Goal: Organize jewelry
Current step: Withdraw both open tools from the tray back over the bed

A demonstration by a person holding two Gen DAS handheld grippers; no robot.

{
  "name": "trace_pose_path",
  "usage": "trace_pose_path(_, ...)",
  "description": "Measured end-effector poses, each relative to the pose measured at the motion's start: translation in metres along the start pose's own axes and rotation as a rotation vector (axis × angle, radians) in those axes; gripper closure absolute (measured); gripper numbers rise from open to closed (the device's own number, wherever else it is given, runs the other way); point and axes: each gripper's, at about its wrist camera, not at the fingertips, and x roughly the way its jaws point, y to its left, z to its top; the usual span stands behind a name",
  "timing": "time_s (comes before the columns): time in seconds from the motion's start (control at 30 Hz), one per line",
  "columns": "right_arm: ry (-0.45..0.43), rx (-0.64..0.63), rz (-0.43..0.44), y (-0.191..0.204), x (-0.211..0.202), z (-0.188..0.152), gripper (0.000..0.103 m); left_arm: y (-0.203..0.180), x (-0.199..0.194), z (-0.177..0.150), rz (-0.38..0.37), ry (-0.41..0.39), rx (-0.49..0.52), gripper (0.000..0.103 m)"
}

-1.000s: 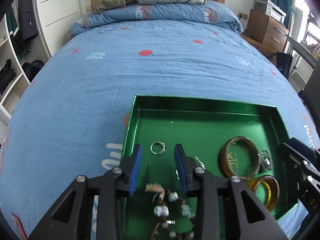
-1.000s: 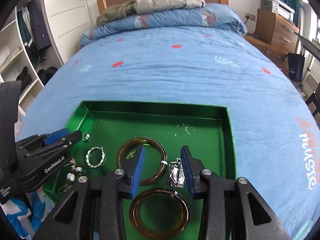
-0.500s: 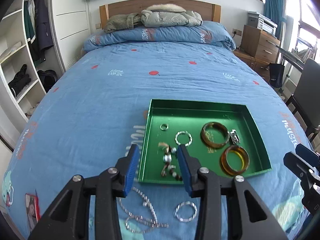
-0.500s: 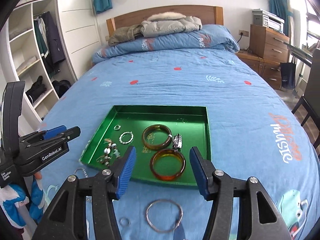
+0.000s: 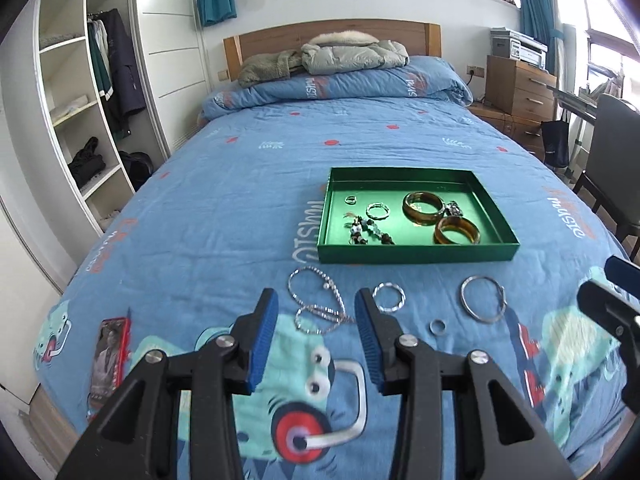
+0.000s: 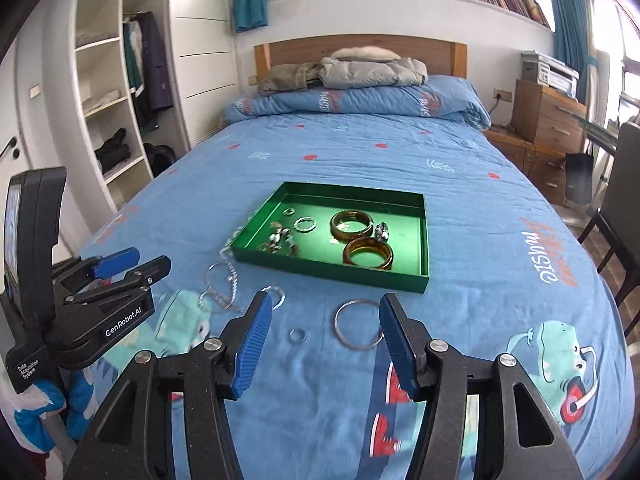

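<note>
A green tray (image 5: 416, 255) (image 6: 332, 270) lies on the blue bedspread. It holds two amber bangles (image 5: 457, 231) (image 6: 368, 254), a beaded bracelet (image 5: 366, 232), rings and a silver clip. On the bedspread in front of it lie a silver chain (image 5: 316, 302) (image 6: 220, 286), a twisted silver ring (image 5: 389, 297), a large silver hoop (image 5: 483, 299) (image 6: 359, 329) and a small ring (image 5: 437, 325) (image 6: 298, 335). My left gripper (image 5: 316, 336) is open and empty, above the chain's near end. My right gripper (image 6: 325, 344) is open and empty, above the hoop and small ring.
A red card (image 5: 110, 354) lies at the bed's left edge. Folded coats (image 5: 324, 58) and a rolled duvet sit at the headboard. A wardrobe with shelves (image 5: 80, 120) stands left; a wooden dresser (image 5: 518, 88) and a chair (image 5: 608, 168) stand right.
Both grippers have pulled back from over the tray and risen, so the loose jewelry in front of the tray now shows. Both stayed open; the right opened wider.
</note>
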Motion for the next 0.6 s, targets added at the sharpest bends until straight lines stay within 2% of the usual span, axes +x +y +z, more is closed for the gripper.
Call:
trace_pose_path(0.17,-0.027,-0.039,-0.002,0.012,-0.03,-0.022,0.048,0.002,-0.039,-0.018,0.016,-0.038,0.009,0.065)
trace_pose_path(0.6,-0.069,0.038,0.003,0.001,-0.072,-0.05,0.048,0.01,-0.102,-0.037,0.055,-0.118,0.025,0.065)
